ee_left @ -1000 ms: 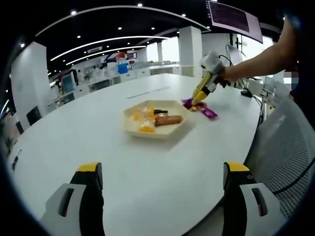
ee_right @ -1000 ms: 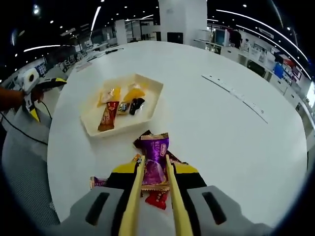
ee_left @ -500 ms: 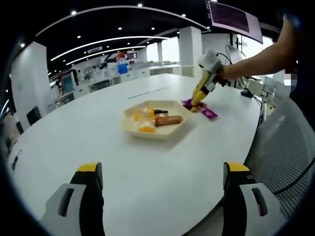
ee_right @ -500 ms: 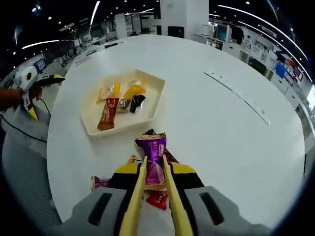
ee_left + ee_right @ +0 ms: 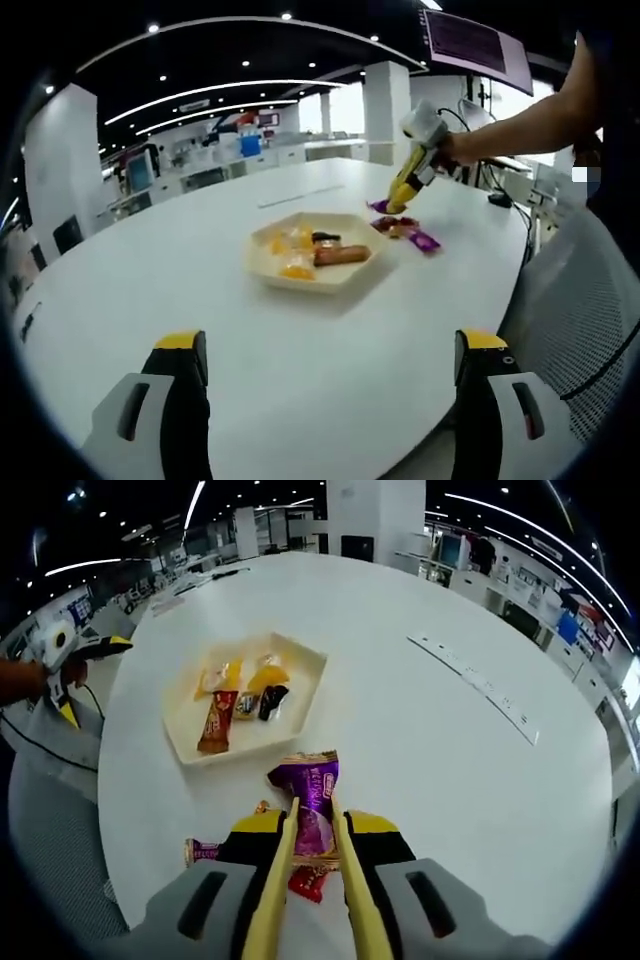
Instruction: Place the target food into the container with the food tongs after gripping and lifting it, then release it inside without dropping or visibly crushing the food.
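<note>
Right gripper (image 5: 313, 825): your yellow tongs (image 5: 352, 920) are pressed in on the purple candy wrapper (image 5: 310, 802), jaws nearly together with the packet pinched between them.
Target food: the purple wrapper sits between the tong tips at about 6 o'clock in the right gripper view; it looks lifted clear of the desk (image 5: 450, 750), though you cannot confirm that from this angle.
Container: the cream tray (image 5: 300, 716) lies at about 11 o'clock from the tong tips, near but apart, already holding a few wrapped sweets (image 5: 218, 724).
Leftovers: a red wrapper (image 5: 305, 883) and another purple one (image 5: 200, 852) lie on the desk just under your gripper.
Left gripper (image 5: 325, 385): jaws wide apart, nothing between them, hovering low at the desk's near edge, well apart from the tray (image 5: 268, 267).
Slip risk: the wrapper is slick and held near its lower end, so a quick swing toward the tray could let it slide out.
Crush risk: squeezing harder to stop that slide may dent the sweet.
Release risk: letting go before the tips are over the tray's rim would drop it on the desk.
</note>
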`<state>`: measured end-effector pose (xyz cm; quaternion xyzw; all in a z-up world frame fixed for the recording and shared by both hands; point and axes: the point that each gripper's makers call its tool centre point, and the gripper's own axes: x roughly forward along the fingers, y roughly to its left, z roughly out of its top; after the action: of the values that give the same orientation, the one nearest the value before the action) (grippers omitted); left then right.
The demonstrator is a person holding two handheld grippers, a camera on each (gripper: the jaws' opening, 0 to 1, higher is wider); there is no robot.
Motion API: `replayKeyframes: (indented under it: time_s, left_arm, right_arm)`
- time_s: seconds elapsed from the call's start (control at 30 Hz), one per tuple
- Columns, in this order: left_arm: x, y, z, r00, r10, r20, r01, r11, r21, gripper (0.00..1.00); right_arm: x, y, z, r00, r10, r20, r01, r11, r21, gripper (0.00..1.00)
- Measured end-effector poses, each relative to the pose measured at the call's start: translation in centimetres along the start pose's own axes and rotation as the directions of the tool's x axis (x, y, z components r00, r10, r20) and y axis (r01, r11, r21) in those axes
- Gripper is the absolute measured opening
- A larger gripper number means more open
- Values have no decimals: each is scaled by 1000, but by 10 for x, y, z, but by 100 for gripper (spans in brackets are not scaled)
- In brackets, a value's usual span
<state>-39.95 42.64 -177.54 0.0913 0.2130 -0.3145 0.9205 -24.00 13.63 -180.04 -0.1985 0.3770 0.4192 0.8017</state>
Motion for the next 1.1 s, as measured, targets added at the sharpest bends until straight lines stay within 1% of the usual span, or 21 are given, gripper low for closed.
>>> replayKeyframes:
  time_s: [0.2,0.3,0.43,0.5,0.7,0.97,1.1]
  left_arm:
    - [1,-3,-4,1000,-5,-18,6,1000,30,100]
    - [1,-2,-3,1000,0,-17,0,999,36,100]
    - [-1,1,-3,1000,14,-14,-13,999,38,100]
    - [-1,0,-2,1000,15,-12,-15,999,42,100]
    - [-1,0,-1,1000,14,-3,-14,999,45,100]
    - [-1,0,1,1000,15,0,-15,999,51,100]
    - [-2,0,1,1000,16,5,-16,999,49,100]
  right_arm:
    - [-12,-9,10,1000,-3,8,3,1000,5,22]
    - [-17,-12,11,1000,-13,-9,13,1000,-5,21]
    - [-23,-16,16,1000,-21,-5,21,1000,-4,22]
    - [-25,-17,20,1000,-21,2,21,1000,11,22]
    - [-32,-20,27,999,-33,6,33,999,16,21]
    - [-35,-24,30,999,-45,10,45,998,37,21]
    - [-35,-20,38,999,-45,19,44,998,37,21]
